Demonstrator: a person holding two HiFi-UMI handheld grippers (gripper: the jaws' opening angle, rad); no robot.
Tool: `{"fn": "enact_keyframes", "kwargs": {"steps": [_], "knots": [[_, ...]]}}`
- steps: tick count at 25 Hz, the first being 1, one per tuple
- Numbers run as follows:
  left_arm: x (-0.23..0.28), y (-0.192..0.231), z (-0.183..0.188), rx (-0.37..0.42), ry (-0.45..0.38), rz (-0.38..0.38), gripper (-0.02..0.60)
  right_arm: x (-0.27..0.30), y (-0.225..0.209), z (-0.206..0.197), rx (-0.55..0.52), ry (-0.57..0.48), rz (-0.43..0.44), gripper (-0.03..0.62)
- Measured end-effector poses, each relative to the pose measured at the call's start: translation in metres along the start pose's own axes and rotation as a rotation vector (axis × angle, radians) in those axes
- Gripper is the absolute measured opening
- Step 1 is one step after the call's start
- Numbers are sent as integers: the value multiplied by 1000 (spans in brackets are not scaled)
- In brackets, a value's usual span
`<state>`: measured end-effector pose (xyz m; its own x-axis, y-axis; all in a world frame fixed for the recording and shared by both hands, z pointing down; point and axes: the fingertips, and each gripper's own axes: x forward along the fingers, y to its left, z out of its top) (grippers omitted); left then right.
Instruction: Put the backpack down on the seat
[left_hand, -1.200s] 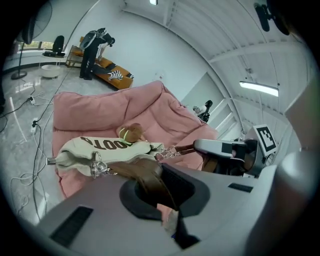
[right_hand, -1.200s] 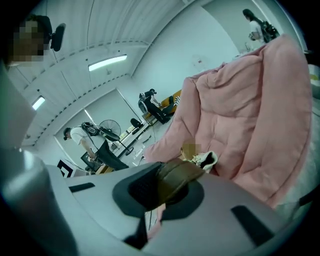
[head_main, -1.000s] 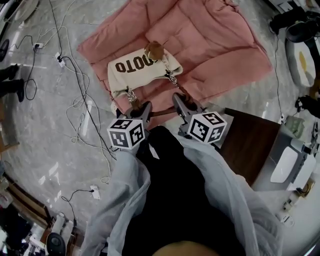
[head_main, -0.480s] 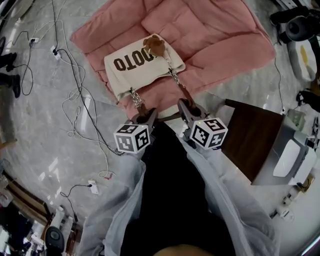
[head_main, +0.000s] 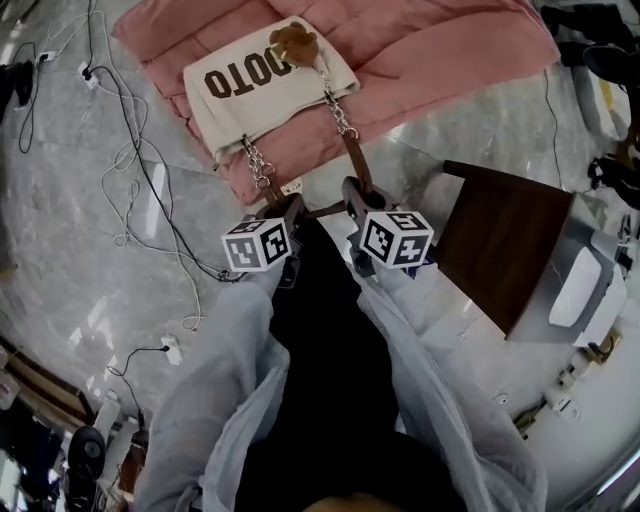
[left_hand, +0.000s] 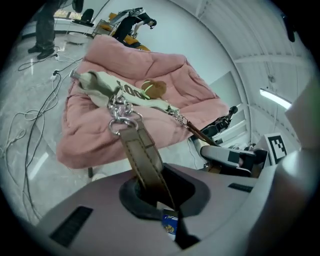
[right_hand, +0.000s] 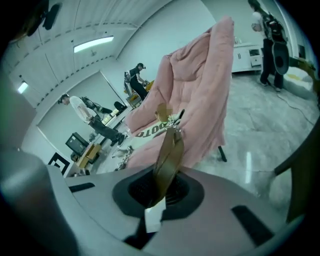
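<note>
The cream backpack (head_main: 265, 85) with dark lettering and a brown plush charm (head_main: 293, 42) lies on the pink cushioned seat (head_main: 430, 55). Metal chains (head_main: 258, 165) join it to a brown leather strap (head_main: 356, 165) that runs back to both grippers. My left gripper (head_main: 290, 208) is shut on one end of the strap (left_hand: 142, 160), just below its ring and chain (left_hand: 120, 117). My right gripper (head_main: 352, 190) is shut on the other end of the strap (right_hand: 167, 160). In both gripper views the strap (right_hand: 167, 160) reaches toward the bag (left_hand: 107, 87) on the seat (right_hand: 200, 90).
A dark wooden table (head_main: 505, 250) stands right of my right gripper, with a white device (head_main: 575, 300) beyond it. Cables and plugs (head_main: 130, 170) trail over the marble floor at the left. People (right_hand: 82, 107) and desks stand far behind the seat.
The seat and bag have shifted up and left in the head view. The strap ends now stretch longer between the bag and my grippers, which both stay shut on them.
</note>
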<state>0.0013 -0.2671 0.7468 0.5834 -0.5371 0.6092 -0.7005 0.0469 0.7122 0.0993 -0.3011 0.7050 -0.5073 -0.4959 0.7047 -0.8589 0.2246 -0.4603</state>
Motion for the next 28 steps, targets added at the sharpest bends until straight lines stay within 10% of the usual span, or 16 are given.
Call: {"fn": "enact_keyframes", "kwargs": {"steps": [7,9,11,13,28], "knots": [[4,10,-1,53,-20,62,17,9,-7,-10,37,-36,-2,13],[1,10,-2,41,-15,71,39,8,-8,-11,39,-27,-15,180],[1,9,-10,-15,14,41,345,5,-9,-15,72,-21,-14,389],[-4,7,-19,-65,44,19,370,-2,-7,-18,106,-34,-6,522],[-128,-41,29,136,-109,-58,383,-61,87,37,-24,-160,225,583]]}}
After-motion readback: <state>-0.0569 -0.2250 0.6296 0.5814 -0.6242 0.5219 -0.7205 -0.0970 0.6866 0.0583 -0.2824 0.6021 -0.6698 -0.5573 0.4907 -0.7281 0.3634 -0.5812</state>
